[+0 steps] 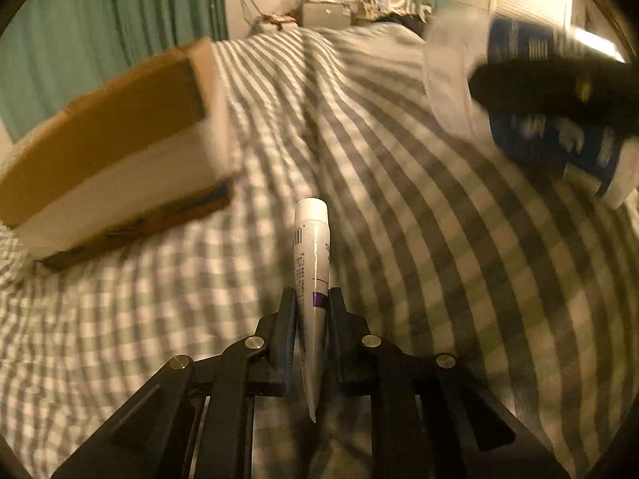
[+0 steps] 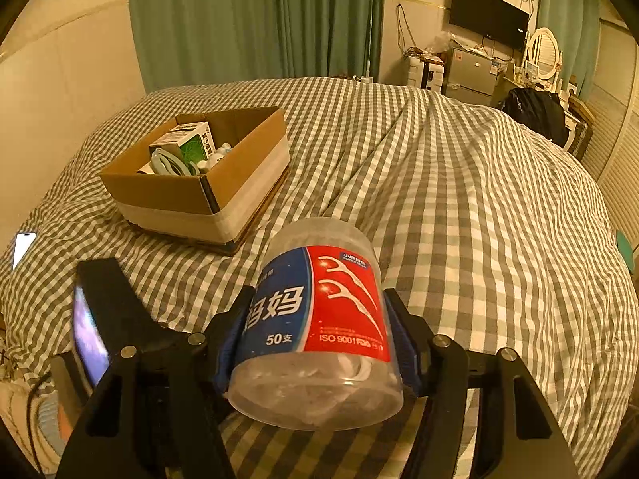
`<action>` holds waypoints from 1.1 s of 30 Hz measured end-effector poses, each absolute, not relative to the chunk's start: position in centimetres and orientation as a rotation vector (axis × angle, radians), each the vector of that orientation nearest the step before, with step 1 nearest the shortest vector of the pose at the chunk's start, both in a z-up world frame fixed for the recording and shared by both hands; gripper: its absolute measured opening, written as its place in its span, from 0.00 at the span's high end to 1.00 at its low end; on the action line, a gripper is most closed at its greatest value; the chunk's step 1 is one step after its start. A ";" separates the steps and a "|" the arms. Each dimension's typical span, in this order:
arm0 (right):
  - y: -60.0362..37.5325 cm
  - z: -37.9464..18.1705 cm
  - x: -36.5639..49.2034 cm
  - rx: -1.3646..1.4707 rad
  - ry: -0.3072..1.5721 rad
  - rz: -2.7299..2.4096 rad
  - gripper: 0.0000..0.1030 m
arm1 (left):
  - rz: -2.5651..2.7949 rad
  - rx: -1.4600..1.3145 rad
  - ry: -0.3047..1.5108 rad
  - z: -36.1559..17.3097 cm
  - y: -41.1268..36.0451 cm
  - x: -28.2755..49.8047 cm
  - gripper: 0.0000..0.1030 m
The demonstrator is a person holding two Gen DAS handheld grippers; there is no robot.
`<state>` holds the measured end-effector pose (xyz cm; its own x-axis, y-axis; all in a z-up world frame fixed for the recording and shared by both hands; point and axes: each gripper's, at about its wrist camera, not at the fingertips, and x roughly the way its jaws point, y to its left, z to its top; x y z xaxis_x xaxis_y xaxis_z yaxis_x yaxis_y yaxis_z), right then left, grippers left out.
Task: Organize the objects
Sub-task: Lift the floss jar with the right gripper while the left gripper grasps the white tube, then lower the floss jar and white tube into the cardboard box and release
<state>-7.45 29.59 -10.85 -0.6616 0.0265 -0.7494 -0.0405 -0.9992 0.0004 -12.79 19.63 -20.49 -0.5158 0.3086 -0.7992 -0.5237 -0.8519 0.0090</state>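
Observation:
My left gripper [image 1: 312, 293] is shut on a white tube [image 1: 312, 255] with a purple band, held cap-forward above the checked bedspread. My right gripper [image 2: 317, 299] is shut on a clear plastic jar of dental floss picks [image 2: 319, 319] with a blue and red label, held on its side. That jar [image 1: 531, 99] and the right gripper also show blurred at the upper right of the left wrist view. An open cardboard box [image 2: 199, 183] sits on the bed to the left, holding a green and white carton [image 2: 187, 141] and several small items. The box [image 1: 116, 147] shows blurred in the left wrist view.
The grey and white checked bedspread [image 2: 459, 207] covers the whole bed. A phone [image 2: 23, 245] lies at the bed's left edge. Green curtains [image 2: 255, 20], a wall TV [image 2: 489, 16], a small fridge [image 2: 471, 72] and a dark bag [image 2: 535, 113] stand beyond the bed.

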 end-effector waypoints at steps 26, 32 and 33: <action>23.4 -6.4 -11.3 -1.182 -0.147 3.014 0.40 | 2.664 -0.968 0.135 -7.8 8.6 -19.6 0.86; 21.4 -2.4 -15.9 -1.024 -0.274 3.049 0.40 | 2.645 -0.897 0.078 -4.7 7.4 -24.4 0.86; 21.2 -1.9 -17.1 -1.002 -0.278 3.053 0.40 | 2.649 -0.891 0.079 -4.5 7.2 -25.3 0.86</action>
<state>-17.11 21.18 -1.86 -0.8038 -0.0256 -0.5944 0.1325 -0.9817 -0.1370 -25.30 7.24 -4.50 -0.7440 0.3034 -0.5954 -0.3385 -0.9393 -0.0557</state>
